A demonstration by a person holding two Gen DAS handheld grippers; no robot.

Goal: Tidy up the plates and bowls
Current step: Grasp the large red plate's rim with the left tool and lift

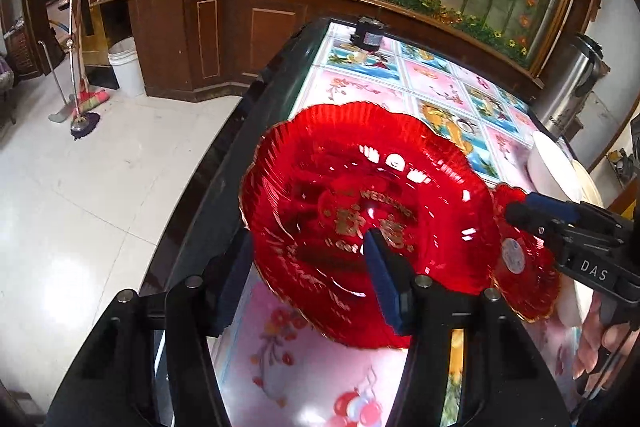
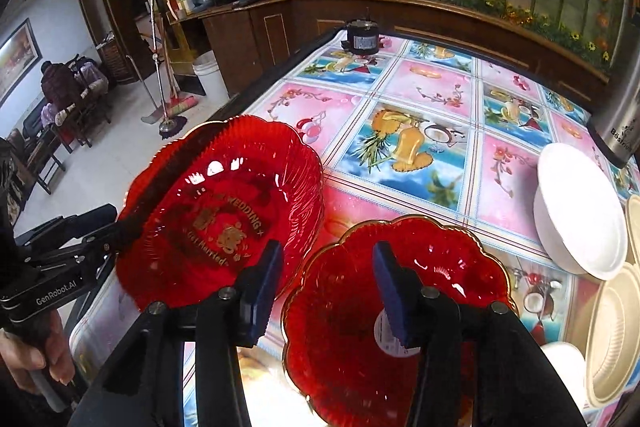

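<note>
Large red plate (image 1: 360, 211) at tabletop (image 2: 420, 99) left edge, small red plate (image 2: 396, 307) just beside it.

Left gripper (image 1: 312, 275) straddles large plate's near rim, part-open; grip unclear.

Right gripper (image 2: 328, 291) likewise over small plate's rim.

Likely light, stiff, glossy, slippery: pinch scalloped rim.

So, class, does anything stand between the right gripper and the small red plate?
Nothing visible does. The right gripper is at the small red plate, its open jaws straddling the plate's rim, with no other dish between them.
</note>
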